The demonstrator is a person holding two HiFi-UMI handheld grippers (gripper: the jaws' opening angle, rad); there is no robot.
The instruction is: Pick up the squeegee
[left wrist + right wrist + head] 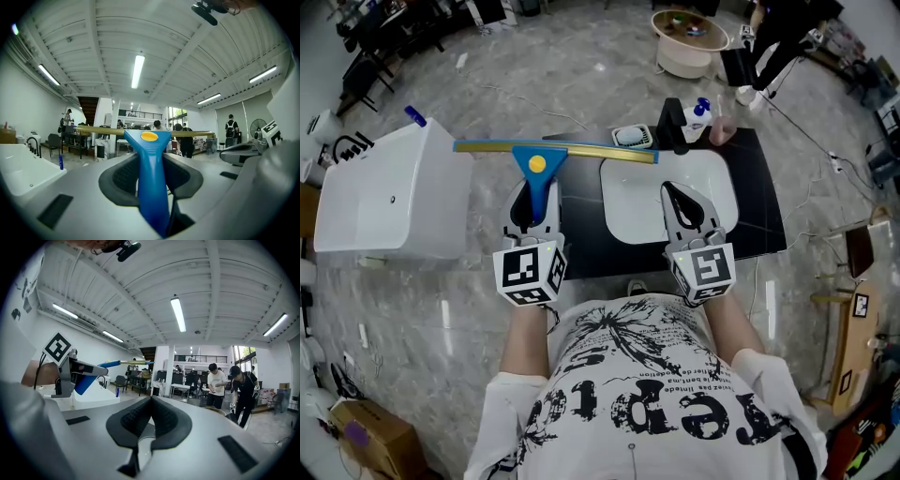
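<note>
Left gripper (pixel 151 161) has its jaws clamped on the blue plastic handle of the squeegee (pixel 149 154), dark ribbed pads pressing in from both sides about halfway up the handle. The handle starts narrow down between the jaws and flares into a wide blue head with a yellow oval button on it. Across the top sits a long, thin brass-coloured blade bar that sticks out well past the head on both sides and runs pretty much level, left to right.

From the head view the squeegee is out in front of the person, over the far left part of the black surface (pixel 581 220). The left end of the bar reaches over the big white tub-like box (pixel 389 192), and the right end lands near the far edge of the white rectangular basin (pixel 628 211).

Right gripper (pixel 151 401) is empty, with its jaws closed together and the pad tips meeting. It sits over the near side of the basin, just right of the left one.

Past the bar, at the far side of the surface, there's a black tap (pixel 673 127), a white spray bottle with a blue top (pixel 698 114) and a pinkish cup (pixel 722 131).
</note>
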